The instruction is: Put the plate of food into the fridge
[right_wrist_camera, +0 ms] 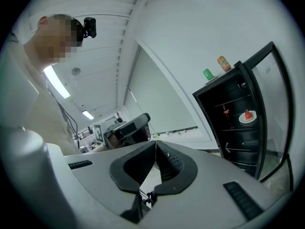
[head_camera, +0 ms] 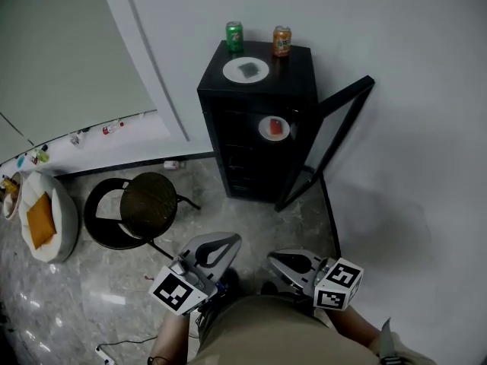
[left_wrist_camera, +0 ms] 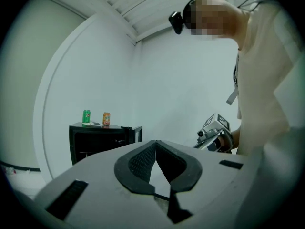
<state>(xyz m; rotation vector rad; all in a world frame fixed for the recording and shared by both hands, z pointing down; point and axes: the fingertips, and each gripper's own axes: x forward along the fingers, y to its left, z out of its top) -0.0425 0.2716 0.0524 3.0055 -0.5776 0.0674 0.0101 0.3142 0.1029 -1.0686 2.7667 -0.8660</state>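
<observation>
At the upper centre of the head view, a black fridge (head_camera: 255, 101) stands against the white wall, its glass door (head_camera: 335, 139) swung open to the right. A plate of red food (head_camera: 274, 128) sits on an upper shelf inside. On the fridge top are a second plate with a dark item (head_camera: 246, 70), a green can (head_camera: 234, 36) and an orange can (head_camera: 282, 41). At lower left, a round black stool (head_camera: 149, 204) stands on the marbled floor (head_camera: 251, 219), with a white cushion (head_camera: 47, 217) at the left edge. Along the bottom of the frame, the left gripper (head_camera: 224, 243) and the right gripper (head_camera: 285, 262) are held close to the person's body, well apart from the fridge.

Left gripper view: the fingers (left_wrist_camera: 138, 161) are clenched, tips meeting, nothing between them. The fridge shows small at middle left, both cans on top. The right gripper shows at middle right, in the person's hand.

Right gripper view: the fingers (right_wrist_camera: 174, 163) are clenched, tips meeting, nothing grasped. The fridge fills the right of the frame, door open, with the plate of red food on its shelf. The left gripper shows just above the fingertips.
</observation>
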